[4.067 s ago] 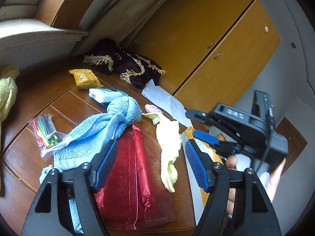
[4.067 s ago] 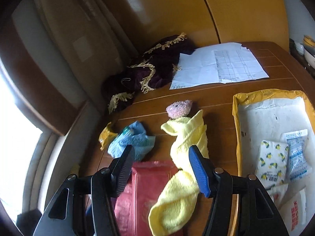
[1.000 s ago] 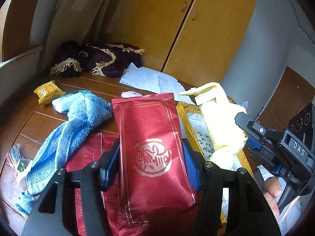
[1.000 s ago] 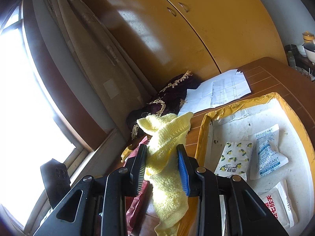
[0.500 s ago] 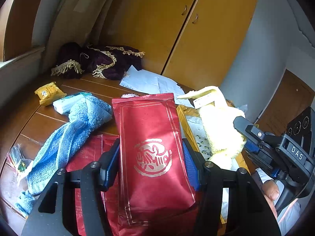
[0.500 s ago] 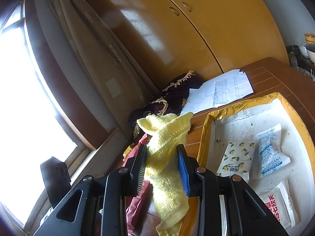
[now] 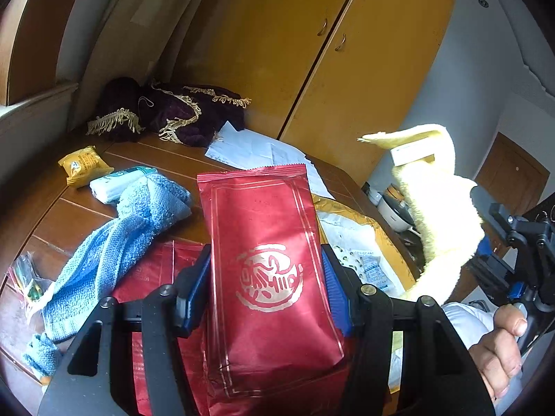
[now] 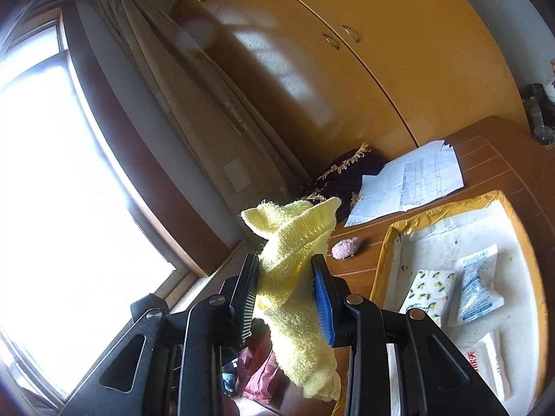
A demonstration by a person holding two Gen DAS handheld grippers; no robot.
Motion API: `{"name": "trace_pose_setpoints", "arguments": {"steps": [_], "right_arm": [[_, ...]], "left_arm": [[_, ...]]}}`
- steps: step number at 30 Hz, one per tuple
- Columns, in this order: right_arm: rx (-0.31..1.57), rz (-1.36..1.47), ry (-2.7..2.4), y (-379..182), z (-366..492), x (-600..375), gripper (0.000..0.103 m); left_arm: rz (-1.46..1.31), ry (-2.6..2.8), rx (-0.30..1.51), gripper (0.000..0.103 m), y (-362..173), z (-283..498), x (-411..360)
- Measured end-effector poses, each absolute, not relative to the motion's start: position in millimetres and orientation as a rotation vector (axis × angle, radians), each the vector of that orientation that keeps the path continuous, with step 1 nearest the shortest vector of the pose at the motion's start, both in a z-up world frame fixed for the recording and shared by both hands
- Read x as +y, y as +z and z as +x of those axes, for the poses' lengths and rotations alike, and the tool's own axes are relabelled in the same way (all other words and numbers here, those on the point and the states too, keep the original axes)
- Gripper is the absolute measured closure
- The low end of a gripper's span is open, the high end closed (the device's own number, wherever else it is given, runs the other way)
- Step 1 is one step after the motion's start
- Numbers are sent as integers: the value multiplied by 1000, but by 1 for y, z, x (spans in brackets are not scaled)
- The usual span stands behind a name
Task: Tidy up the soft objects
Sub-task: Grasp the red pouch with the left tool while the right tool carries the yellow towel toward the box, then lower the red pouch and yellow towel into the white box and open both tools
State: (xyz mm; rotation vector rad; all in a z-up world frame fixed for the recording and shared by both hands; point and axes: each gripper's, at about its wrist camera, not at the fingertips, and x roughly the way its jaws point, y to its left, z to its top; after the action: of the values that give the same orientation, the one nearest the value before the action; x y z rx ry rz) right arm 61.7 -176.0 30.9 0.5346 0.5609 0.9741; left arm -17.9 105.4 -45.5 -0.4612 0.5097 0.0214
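My left gripper (image 7: 265,279) clamps a red foil pouch (image 7: 267,267) with a gold emblem I cannot read, held above the wooden table (image 7: 69,215). My right gripper (image 8: 286,296) pinches a yellow towel (image 8: 295,277), lifted beside the yellow-rimmed tray (image 8: 385,242). A sachet (image 8: 477,293) in the tray reads "DESICCANT". Another packet's (image 8: 485,364) red print is cut off. A blue towel (image 7: 114,242) lies near left.
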Motion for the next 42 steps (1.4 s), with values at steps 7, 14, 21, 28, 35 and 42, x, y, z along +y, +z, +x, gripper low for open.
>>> {"name": "trace_pose_setpoints", "arguments": {"steps": [7, 14, 21, 28, 35, 42], "right_arm": [[464, 499, 895, 71, 63, -226, 71], [524, 432, 749, 54, 105, -224, 71], [744, 456, 547, -13, 158, -219, 71], [924, 355, 409, -44, 178, -204, 67], [923, 446, 408, -52, 179, -218, 61], [791, 511, 445, -35, 165, -227, 34]], "left_arm": [[-465, -77, 536, 46, -24, -12, 75], [-432, -184, 567, 46, 4, 24, 43], [-387, -176, 742, 46, -21, 99, 12], [-347, -140, 875, 46, -49, 136, -13], [-436, -159, 963, 45, -66, 147, -5], [-528, -265, 891, 32, -41, 122, 7]]}}
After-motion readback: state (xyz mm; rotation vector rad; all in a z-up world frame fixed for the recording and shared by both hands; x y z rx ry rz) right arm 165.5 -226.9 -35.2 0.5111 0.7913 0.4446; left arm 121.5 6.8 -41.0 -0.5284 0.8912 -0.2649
